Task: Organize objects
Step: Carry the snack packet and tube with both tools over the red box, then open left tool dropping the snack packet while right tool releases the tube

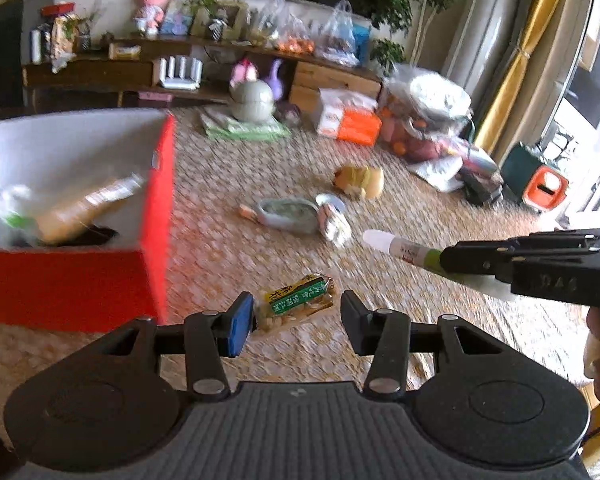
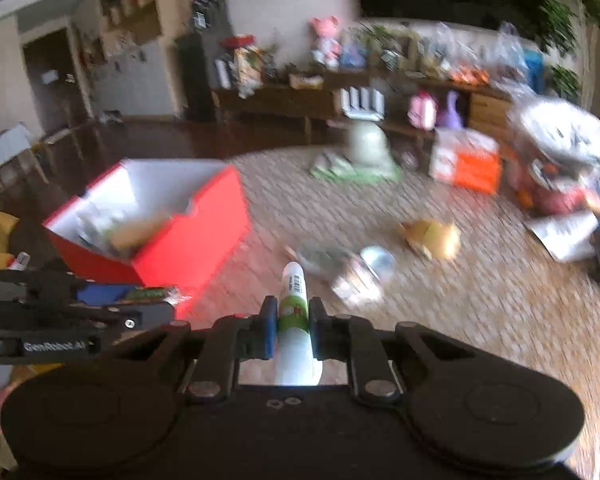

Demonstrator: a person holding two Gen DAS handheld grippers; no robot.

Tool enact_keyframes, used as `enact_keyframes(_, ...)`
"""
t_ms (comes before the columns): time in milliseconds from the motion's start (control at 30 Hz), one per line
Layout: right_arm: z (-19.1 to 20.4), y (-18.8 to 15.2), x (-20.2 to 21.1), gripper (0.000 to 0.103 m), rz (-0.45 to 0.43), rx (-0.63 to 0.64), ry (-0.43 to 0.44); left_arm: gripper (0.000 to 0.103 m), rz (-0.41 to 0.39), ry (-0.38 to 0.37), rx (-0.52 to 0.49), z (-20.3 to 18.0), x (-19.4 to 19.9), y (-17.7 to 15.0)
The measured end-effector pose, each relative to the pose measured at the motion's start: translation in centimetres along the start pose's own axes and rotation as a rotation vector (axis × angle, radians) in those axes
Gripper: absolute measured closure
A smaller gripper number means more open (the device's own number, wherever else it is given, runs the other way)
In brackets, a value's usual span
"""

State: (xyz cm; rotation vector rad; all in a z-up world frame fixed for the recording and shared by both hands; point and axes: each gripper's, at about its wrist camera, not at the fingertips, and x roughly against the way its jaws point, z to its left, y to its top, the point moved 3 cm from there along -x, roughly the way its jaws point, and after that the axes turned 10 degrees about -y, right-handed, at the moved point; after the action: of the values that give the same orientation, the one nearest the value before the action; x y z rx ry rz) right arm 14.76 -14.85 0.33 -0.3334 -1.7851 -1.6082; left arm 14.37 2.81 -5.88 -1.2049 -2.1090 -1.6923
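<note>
My left gripper is open above a green-labelled snack packet that lies on the patterned mat between its fingers. My right gripper is shut on a white tube with a green label; the tube also shows in the left wrist view, held above the mat. A red box with white inside stands on the left and holds a bottle and other items; it also shows in the right wrist view.
On the mat lie a grey-green pouch, a small packet and a yellow toy. Bags, an orange box and a green pot line the far edge by a low wooden shelf.
</note>
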Motion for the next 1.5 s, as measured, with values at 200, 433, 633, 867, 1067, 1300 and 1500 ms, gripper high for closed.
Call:
enact_keyframes(200,4.8,4.9,-0.9,0.088,-0.043,0.050,0.088,0.057,-0.102,0.082,0.017,2.4,4.3,2.8)
enact_keyframes(433,11.1,8.6,-3.7,0.088,-0.050,0.098,0.146,0.057,-0.197,0.200,0.042,7.3,8.1,5.9)
enact_keyframes(633,15.5,9.5,-6.7,0.088,-0.029,0.143,0.154,0.057,-0.208,0.286,0.070,13.0,9.5,7.0)
enact_keyframes(867,18.6,9.4,-10.7,0.088,0.028,0.176,0.137,0.057,-0.129,0.339,0.083,19.5,8.8,7.8)
enact_keyframes(1067,19.4,8.6,-13.7,0.088,0.083,0.207,0.093,0.057,-0.048,0.336,0.089,22.5,6.2,8.1)
enact_keyframes(1300,19.8,8.4,-15.5,0.088,0.100,0.223,0.082,0.057,0.020,0.331,0.137,24.4,3.5,7.5)
enact_keyframes(1500,19.9,8.6,-15.3,0.079,0.089,0.233,0.114,0.055,0.063,0.324,0.168,25.2,2.5,7.0)
